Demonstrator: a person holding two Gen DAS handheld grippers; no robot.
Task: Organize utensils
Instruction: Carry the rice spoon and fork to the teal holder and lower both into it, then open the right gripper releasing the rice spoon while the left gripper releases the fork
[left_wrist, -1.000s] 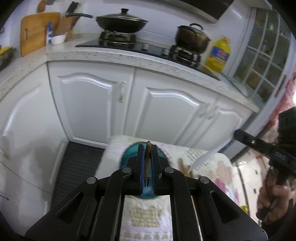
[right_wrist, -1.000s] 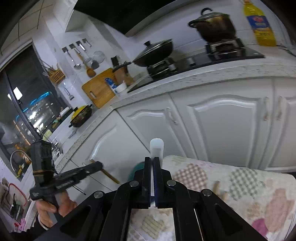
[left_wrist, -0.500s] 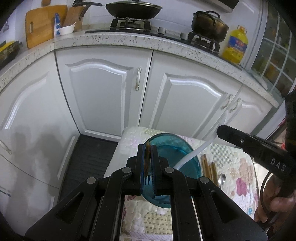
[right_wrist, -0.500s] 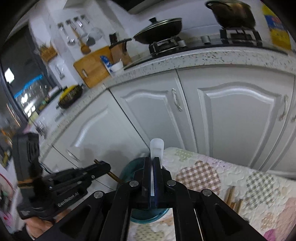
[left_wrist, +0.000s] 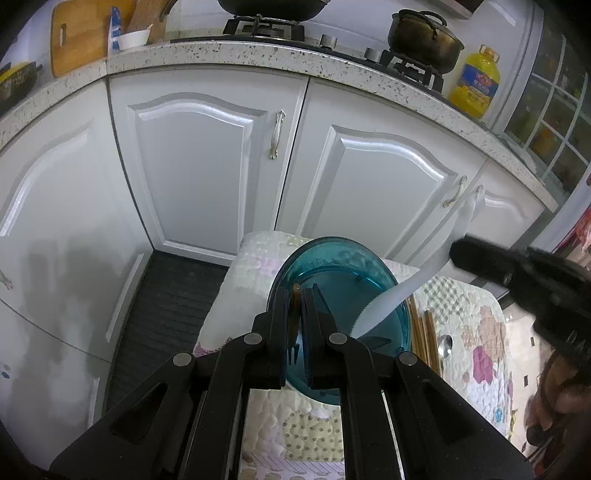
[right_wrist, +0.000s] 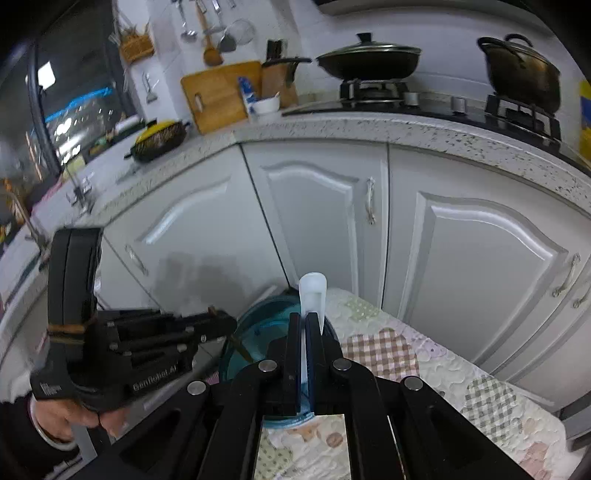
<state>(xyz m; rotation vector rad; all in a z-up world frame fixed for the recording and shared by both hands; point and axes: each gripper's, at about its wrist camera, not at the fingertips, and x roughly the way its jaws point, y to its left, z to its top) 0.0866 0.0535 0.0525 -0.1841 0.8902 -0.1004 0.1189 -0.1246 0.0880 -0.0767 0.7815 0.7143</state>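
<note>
A teal glass bowl (left_wrist: 343, 280) sits on a patchwork quilted cloth (left_wrist: 476, 317); it also shows in the right wrist view (right_wrist: 258, 332). My left gripper (left_wrist: 294, 295) is shut on a brown-handled fork (left_wrist: 295, 314) and holds it over the bowl's near left side. My right gripper (right_wrist: 305, 321) is shut on a white plastic knife (right_wrist: 312, 295). In the left wrist view the knife (left_wrist: 391, 302) slants down over the bowl's right rim. Wooden chopsticks (left_wrist: 424, 332) and a metal spoon (left_wrist: 445, 345) lie on the cloth right of the bowl.
White cabinet doors (left_wrist: 207, 166) stand close behind the cloth-covered surface. A dark floor mat (left_wrist: 166, 306) lies to the left. Above, the speckled counter (right_wrist: 369, 127) carries a stove, a wok, a pot and a cutting board. A yellow oil bottle (left_wrist: 474, 83) stands at the right.
Both grippers have tilted and moved down toward the bowl. The bowl looks larger and nearer. The knife now reaches over the bowl's right rim.
</note>
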